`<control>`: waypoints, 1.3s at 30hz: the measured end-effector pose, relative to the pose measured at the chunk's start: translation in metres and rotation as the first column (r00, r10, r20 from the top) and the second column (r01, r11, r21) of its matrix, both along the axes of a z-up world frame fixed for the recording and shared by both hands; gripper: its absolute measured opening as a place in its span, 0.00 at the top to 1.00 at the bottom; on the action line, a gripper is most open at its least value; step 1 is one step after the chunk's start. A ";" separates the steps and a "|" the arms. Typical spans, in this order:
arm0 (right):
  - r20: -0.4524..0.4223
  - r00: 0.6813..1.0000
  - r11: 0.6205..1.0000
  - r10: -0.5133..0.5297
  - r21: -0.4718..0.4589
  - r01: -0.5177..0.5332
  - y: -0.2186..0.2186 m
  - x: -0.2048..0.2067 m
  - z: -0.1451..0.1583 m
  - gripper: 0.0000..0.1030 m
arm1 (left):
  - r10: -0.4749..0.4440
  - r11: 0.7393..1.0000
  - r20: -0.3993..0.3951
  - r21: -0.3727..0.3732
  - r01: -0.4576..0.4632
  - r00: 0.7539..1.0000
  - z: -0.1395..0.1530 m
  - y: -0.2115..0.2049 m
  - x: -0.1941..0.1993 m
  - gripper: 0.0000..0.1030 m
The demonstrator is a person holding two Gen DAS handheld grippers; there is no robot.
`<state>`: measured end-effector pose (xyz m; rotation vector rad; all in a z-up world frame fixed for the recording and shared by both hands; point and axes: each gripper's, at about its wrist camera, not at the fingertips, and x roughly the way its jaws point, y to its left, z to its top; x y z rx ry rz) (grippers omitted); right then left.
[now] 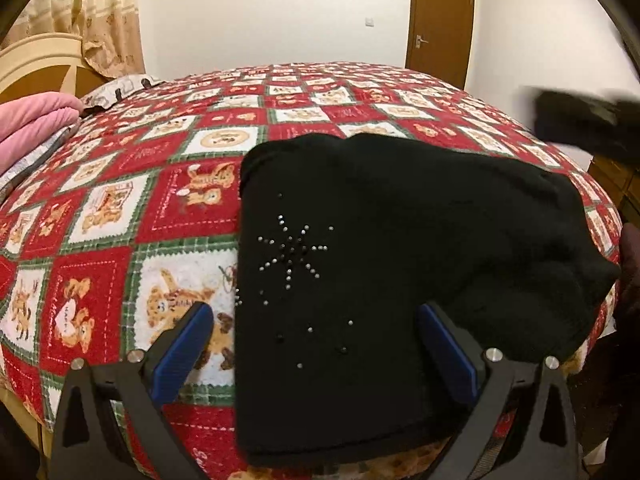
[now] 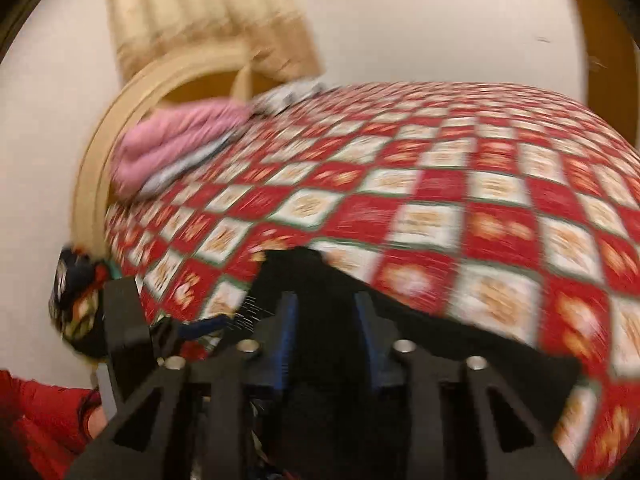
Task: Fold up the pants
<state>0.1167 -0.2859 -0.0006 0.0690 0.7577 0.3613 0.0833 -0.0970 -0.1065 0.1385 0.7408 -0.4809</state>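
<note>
Black pants [image 1: 360, 264] with a rhinestone star pattern lie folded in a bundle on the bed's red checked blanket [image 1: 168, 184]. My left gripper [image 1: 316, 344] is open, its blue pads either side of the near part of the pants, just above them. In the blurred right wrist view, my right gripper [image 2: 326, 312] has its blue pads close together with black pants fabric [image 2: 304, 276] between them. The right gripper also shows as a dark blur at the right edge of the left wrist view [image 1: 588, 120].
A pink folded quilt [image 1: 32, 124] and a patterned pillow [image 1: 120, 88] lie at the bed's head by a cream headboard [image 1: 36, 64]. A curtain [image 1: 100, 12] hangs behind. A brown door [image 1: 440, 20] stands beyond the bed. The person's red sleeve [image 2: 36, 420] is lower left.
</note>
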 end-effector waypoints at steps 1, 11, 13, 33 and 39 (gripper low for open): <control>-0.019 0.999 0.998 0.050 -0.026 -0.050 0.017 0.013 -0.004 0.72 | 0.006 1.000 0.004 -0.001 -0.006 1.000 0.000 0.000 -0.001 0.00; -0.380 0.899 0.949 0.219 -0.130 -0.286 0.089 0.127 -0.063 0.74 | 0.038 0.999 0.033 0.019 -0.039 0.999 -0.004 -0.003 -0.008 0.00; -0.416 0.883 0.956 0.217 -0.094 -0.279 0.086 0.139 -0.067 0.74 | 0.044 0.999 0.039 0.023 -0.045 0.998 -0.003 -0.005 -0.008 0.00; -0.097 0.953 0.953 -0.287 0.069 0.294 -0.111 0.021 0.015 0.54 | 0.014 0.999 0.003 -0.052 -0.014 1.000 -0.003 0.007 -0.009 0.00; -0.109 0.859 0.829 -0.501 0.224 0.512 -0.190 -0.086 -0.017 0.34 | -0.007 0.992 0.008 -0.123 0.008 1.000 0.019 0.021 0.008 0.00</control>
